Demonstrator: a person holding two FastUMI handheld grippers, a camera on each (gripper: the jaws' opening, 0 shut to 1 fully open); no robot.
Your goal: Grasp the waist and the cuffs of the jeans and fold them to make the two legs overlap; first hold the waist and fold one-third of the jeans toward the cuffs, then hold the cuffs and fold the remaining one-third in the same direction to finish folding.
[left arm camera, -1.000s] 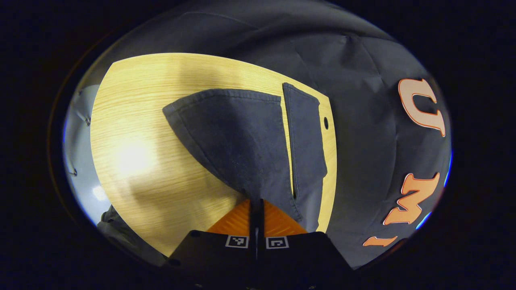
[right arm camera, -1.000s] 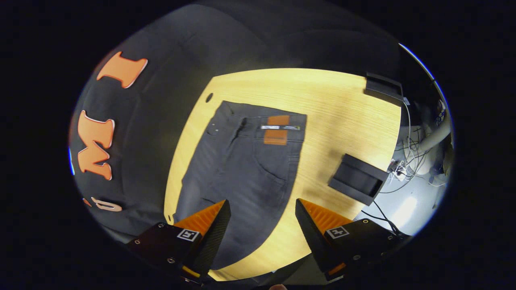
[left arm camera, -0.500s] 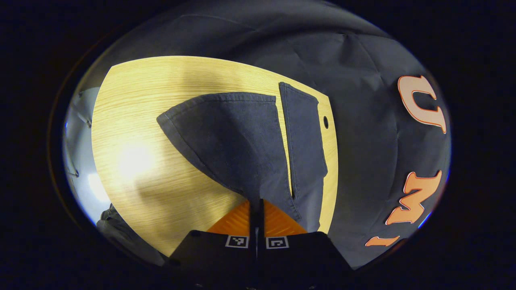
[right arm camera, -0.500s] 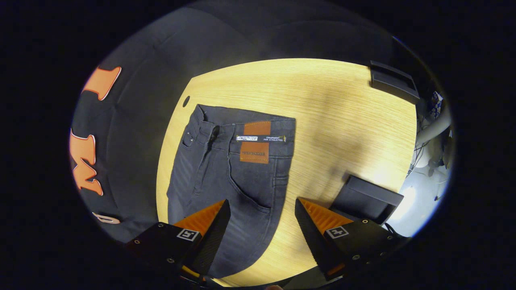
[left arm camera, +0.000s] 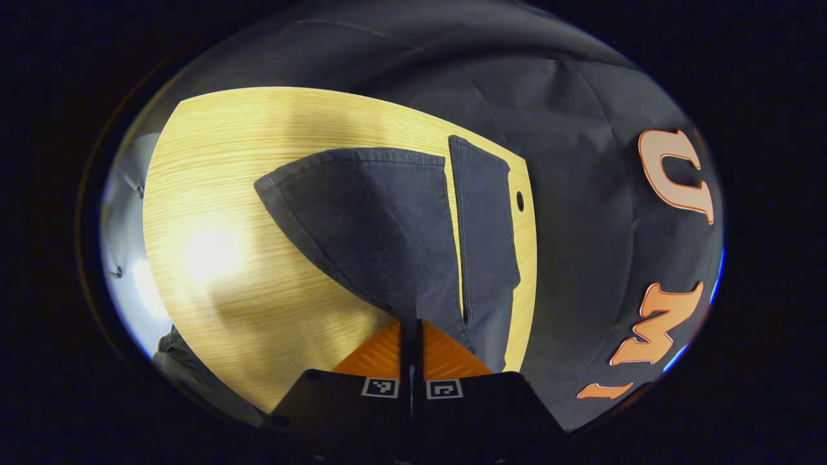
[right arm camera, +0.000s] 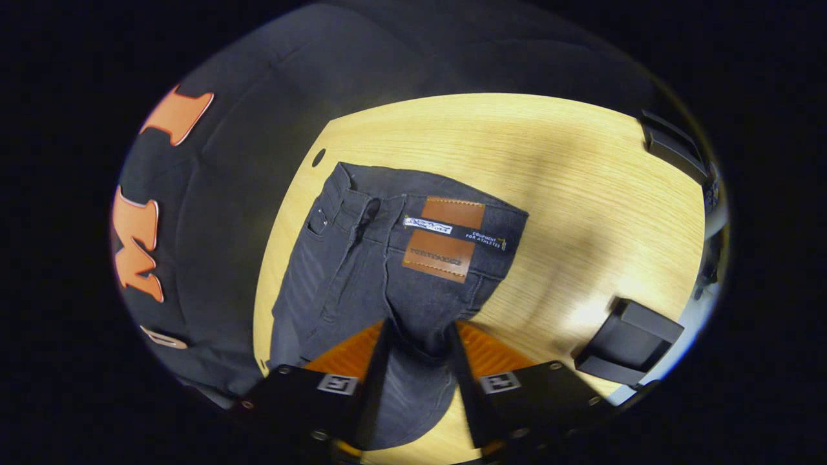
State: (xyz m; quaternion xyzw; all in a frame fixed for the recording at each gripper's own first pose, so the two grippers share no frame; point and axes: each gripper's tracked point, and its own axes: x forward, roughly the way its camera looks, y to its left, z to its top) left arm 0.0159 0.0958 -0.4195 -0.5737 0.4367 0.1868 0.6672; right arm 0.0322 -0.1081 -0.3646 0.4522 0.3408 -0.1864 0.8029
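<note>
On the wooden table [left arm camera: 258, 129] the jeans [right arm camera: 362, 271] are spread with legs not yet overlapped — a lifted leg is pinched by the left gripper [left arm camera: 411, 332], while the narrowed right gripper [right arm camera: 417, 339] straddles the hip, contact unclear.

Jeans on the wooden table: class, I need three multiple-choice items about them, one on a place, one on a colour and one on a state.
1. Where is the leather patch?
A on a cuff
B on the waistband
C on a back pocket

2. What colour are the jeans?
A dark grey
B white
C red

3. How does the left gripper stand?
A wide open in the air
B shut on a jeans leg
C shut on the leather patch

Key:
1. B, the patch lies across the waistband in the right gripper view.
2. A, the denim is dark grey in both views.
3. B, its fingers meet, with the leg's fabric drawn up into them.
</note>
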